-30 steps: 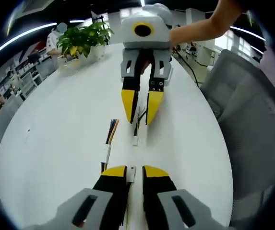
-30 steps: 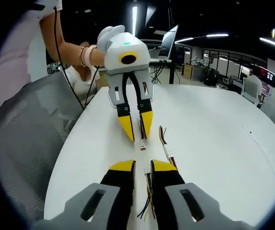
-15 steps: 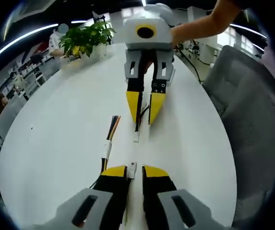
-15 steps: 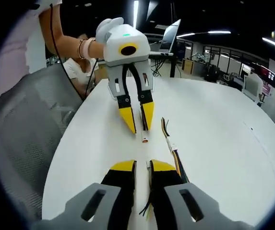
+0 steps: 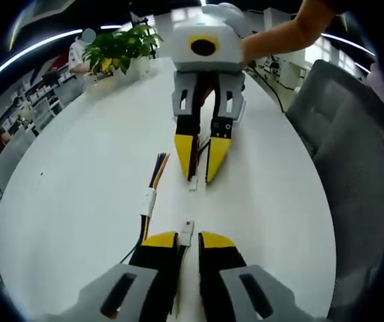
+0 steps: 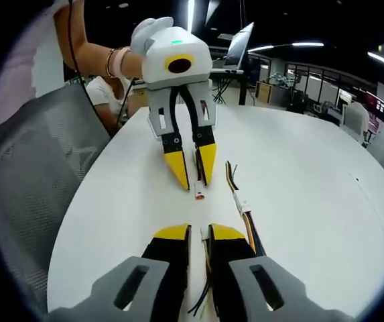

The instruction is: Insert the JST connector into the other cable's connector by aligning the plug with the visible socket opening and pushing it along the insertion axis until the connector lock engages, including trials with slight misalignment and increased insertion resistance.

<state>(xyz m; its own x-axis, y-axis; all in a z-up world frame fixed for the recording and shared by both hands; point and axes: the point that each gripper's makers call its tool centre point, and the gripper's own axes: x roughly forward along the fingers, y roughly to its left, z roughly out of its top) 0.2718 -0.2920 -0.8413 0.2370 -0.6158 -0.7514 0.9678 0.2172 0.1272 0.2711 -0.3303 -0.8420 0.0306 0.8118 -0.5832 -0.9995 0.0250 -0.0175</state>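
Both claws face tip-to-tip (low over the table), each pinching its connector.

My right gripper has closed in on my left gripper; gap between its connector and my plug is smaller, not mated.

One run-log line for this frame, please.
phase: pre-mating | left hand-held gripper: shut on white connector | right hand-held gripper: shut on cable | connectors: facing, apart | spare cable: on table
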